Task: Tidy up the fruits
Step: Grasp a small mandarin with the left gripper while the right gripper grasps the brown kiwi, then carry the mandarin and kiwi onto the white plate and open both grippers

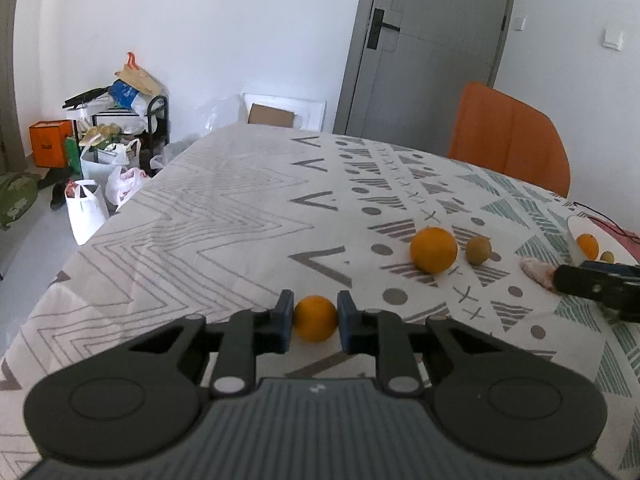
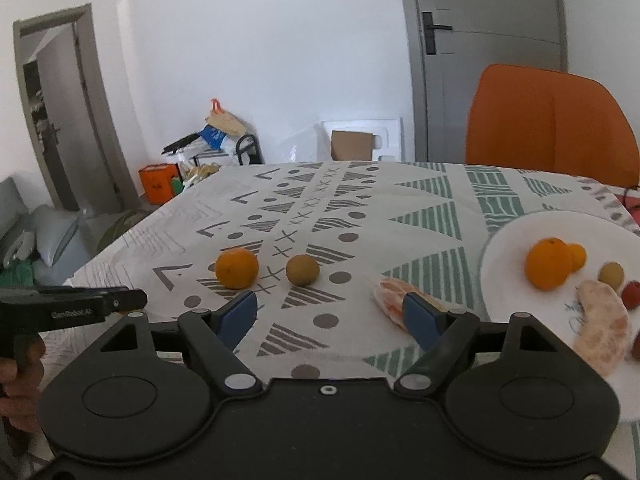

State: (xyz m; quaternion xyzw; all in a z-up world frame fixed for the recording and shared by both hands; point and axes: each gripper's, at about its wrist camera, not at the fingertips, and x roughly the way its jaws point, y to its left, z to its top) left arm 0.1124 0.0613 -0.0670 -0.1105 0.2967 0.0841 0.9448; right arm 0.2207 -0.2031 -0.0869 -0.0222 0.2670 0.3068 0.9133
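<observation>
My left gripper [image 1: 315, 318] is shut on a small orange [image 1: 315, 319], held between its blue pads just above the patterned tablecloth. Beyond it lie a bigger orange [image 1: 434, 249] and a small brown fruit [image 1: 478, 251]. My right gripper [image 2: 331, 312] is open and empty; its right pad stands beside a peeled pomelo segment [image 2: 390, 296] on the cloth. The white plate [image 2: 516, 236] at the right holds an orange [image 2: 549, 264], a small orange behind it, a brown fruit [image 2: 611, 275], a red fruit [image 2: 632, 295] and another peeled segment [image 2: 604, 328].
An orange chair [image 2: 552, 124] stands behind the table's far right. The table's left edge drops to a floor with bags and a cluttered shelf [image 1: 116, 128]. A grey door [image 1: 432, 40] is behind. The other gripper shows at the right edge of the left wrist view [image 1: 596, 282].
</observation>
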